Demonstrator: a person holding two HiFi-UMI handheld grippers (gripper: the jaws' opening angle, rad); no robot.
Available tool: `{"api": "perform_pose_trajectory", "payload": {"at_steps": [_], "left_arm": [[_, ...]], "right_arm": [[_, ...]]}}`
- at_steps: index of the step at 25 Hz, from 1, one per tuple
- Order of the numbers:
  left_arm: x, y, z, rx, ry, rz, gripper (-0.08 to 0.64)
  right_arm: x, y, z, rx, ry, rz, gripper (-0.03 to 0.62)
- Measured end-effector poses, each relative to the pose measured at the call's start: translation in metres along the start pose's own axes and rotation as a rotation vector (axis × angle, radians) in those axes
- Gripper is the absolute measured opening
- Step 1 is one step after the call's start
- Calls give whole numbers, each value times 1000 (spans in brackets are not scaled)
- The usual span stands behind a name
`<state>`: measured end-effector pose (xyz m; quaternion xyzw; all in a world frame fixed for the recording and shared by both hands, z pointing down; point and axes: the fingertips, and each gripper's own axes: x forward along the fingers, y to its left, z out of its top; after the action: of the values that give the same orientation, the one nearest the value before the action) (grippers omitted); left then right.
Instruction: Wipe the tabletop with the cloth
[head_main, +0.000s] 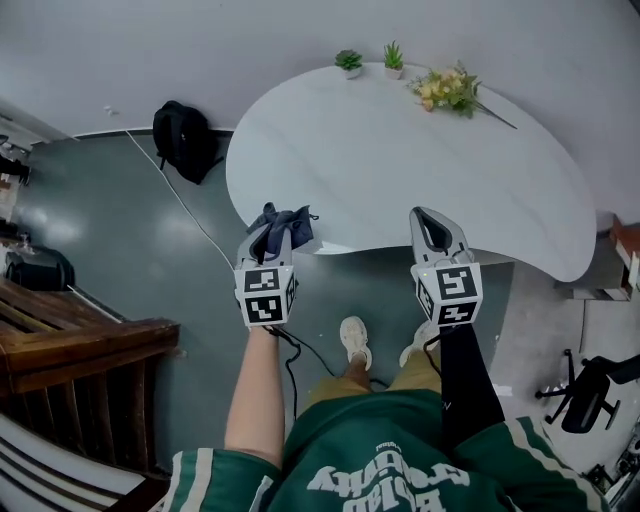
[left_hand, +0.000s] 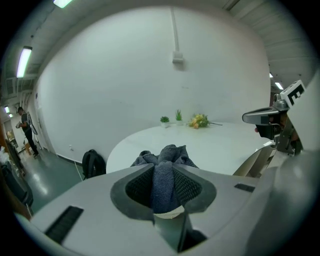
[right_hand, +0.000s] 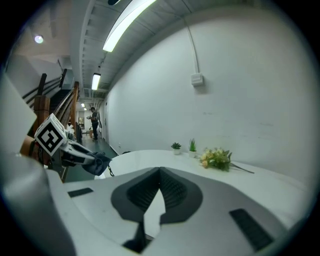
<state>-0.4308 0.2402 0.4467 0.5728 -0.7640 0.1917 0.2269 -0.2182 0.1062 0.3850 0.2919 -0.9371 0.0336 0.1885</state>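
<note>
A dark blue cloth (head_main: 284, 224) is bunched between the jaws of my left gripper (head_main: 277, 236), which is shut on it just over the near left edge of the white curved table (head_main: 400, 160). In the left gripper view the cloth (left_hand: 167, 156) bulges out past the jaw tips, with the tabletop (left_hand: 220, 145) beyond. My right gripper (head_main: 430, 220) hovers at the table's near edge, to the right of the left one. Its jaws (right_hand: 160, 173) are shut with nothing between them. The cloth (right_hand: 97, 164) also shows at the left of the right gripper view.
Two small potted plants (head_main: 348, 62) (head_main: 393, 58) and a bunch of flowers (head_main: 448, 90) stand at the table's far edge. A black backpack (head_main: 183, 138) and a cable lie on the floor to the left. Wooden furniture (head_main: 70, 340) is at near left, an office chair (head_main: 590, 390) at near right.
</note>
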Motion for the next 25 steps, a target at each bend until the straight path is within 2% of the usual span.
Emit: {"api": "perform_pose_trajectory", "payload": {"at_steps": [7, 13, 18, 25], "left_arm": [[-10, -96, 114, 52, -190, -132, 104], [-26, -162, 191, 53, -320, -154, 104], [-35, -214, 230, 50, -403, -192, 104], [-51, -264, 252, 78, -493, -181, 106]], "right_arm": [[-56, -91, 37, 1, -76, -96, 5], [-93, -164, 63, -24, -123, -146, 5], [-117, -209, 78, -22, -177, -149, 5], [-139, -233, 82, -51, -219, -108, 5]]}}
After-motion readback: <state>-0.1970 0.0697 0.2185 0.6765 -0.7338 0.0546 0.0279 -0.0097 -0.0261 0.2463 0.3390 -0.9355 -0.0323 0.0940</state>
